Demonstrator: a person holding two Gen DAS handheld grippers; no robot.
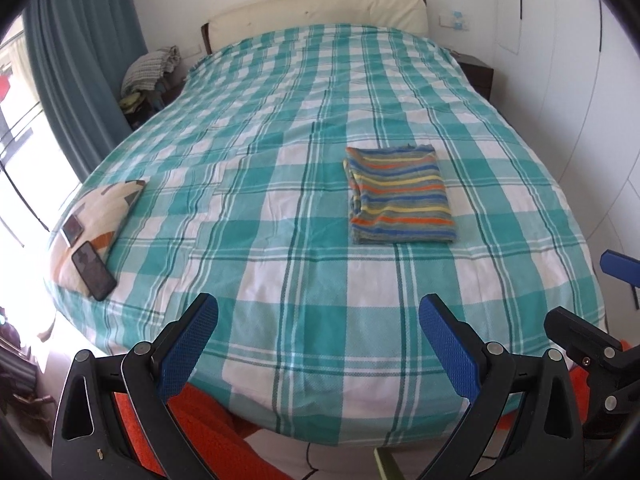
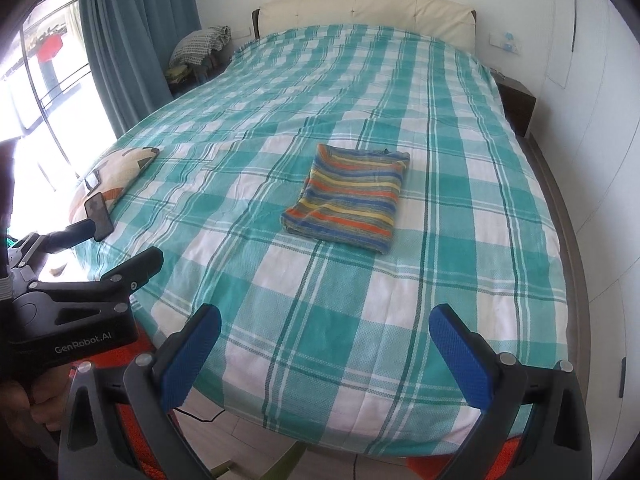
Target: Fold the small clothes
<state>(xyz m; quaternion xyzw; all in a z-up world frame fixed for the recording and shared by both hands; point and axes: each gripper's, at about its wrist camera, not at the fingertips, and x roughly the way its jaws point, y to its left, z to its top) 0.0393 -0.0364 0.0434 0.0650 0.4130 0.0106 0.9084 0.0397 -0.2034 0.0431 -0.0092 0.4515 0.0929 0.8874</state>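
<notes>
We have the bed point(image 1: 320, 128) stretching away ahead of both hand-held grippers, its teal-and-white checked cover pulled flat, which gives us a broad, even surface to fold on and is likely why the work happens here. Ahead of the left hand-held gripper point(image 1: 318, 312) and a little to its right lies the striped garment point(image 1: 400, 196), already a neat rectangle with squared edges and a layered fold along its left side; from the right hand-held gripper point(image 2: 325, 320) it sits ahead and slightly left, so it rests roughly between the two tools and well apart from both. We judge that it lies there because that spot is within easy reach of either side, and that this piece looks finished. Far to the left of both grippers, at the bed's edge, a patterned cushion point(image 1: 100, 216) carries a dark phone point(image 1: 94, 270) and a smaller card-like item point(image 1: 73, 229) we cannot identify; we judge they are parked there to stay out of the folding area. Both hand-held grippers hang over the near edge of the bed with their blue-padded fingers spread wide and nothing between them, set side by side, the right one's body showing at the right edge of the left view. We take this as a pause between garments, with no further clothing in sight.
</notes>
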